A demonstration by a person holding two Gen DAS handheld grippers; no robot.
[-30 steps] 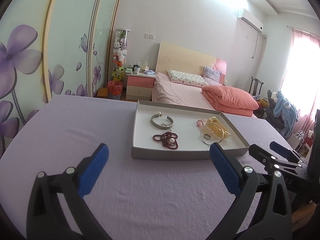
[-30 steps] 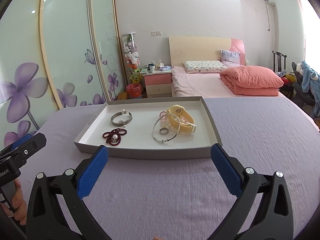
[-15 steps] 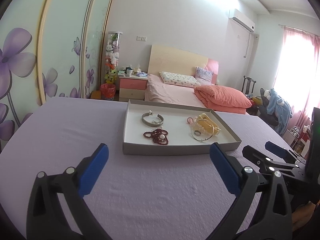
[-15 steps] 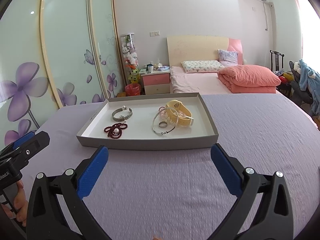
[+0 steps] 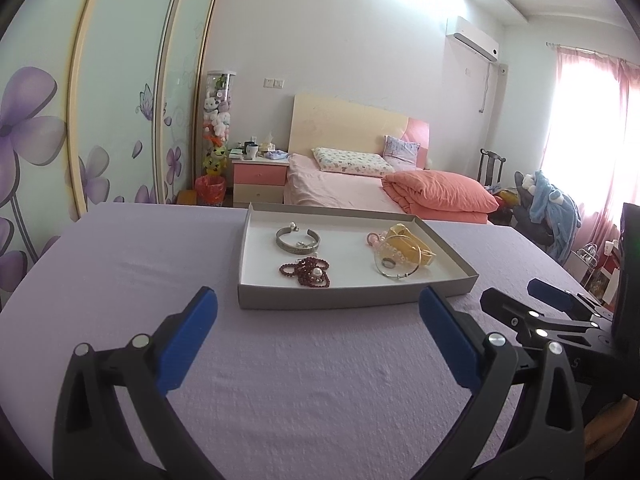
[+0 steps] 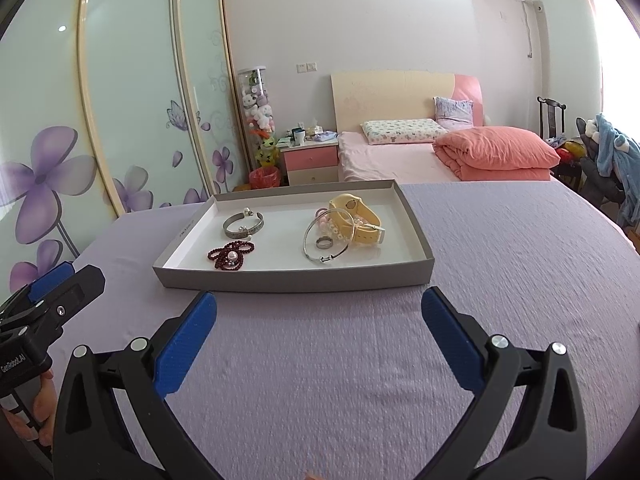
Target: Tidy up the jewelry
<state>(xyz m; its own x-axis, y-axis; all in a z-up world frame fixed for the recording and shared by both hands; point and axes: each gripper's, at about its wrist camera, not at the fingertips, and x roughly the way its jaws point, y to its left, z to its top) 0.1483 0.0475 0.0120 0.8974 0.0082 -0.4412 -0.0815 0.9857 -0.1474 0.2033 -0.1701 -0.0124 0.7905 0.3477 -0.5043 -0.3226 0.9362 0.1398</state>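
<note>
A shallow grey tray point(image 5: 344, 298) point(image 6: 292, 280) with a white inside lies on the purple-covered table. Inside it, to the left, lie a silver cuff bracelet point(image 5: 298, 239) point(image 6: 243, 225) and a dark red bead bracelet point(image 5: 306, 272) point(image 6: 231, 255). To the right lie a yellow watch point(image 5: 412, 246) point(image 6: 358, 218), a thin silver bangle point(image 5: 400, 266) point(image 6: 328, 238), a small ring point(image 6: 323, 243) and pink beads point(image 5: 374, 238). My left gripper point(image 5: 318, 340) and right gripper point(image 6: 319, 340) both hover open and empty just short of the tray's near wall.
The purple tablecloth point(image 6: 500, 260) stretches wide on both sides of the tray. Behind the table stand a pink bed point(image 5: 360, 188), a nightstand point(image 5: 260, 178) and floral wardrobe doors point(image 6: 120, 120). The other gripper shows at each view's edge, with a hand point(image 6: 40, 412) on it.
Both views now sit lower and level, and the tray looks flatter. The left view has swung left, so the tray sits more centred. Both grippers stay open.
</note>
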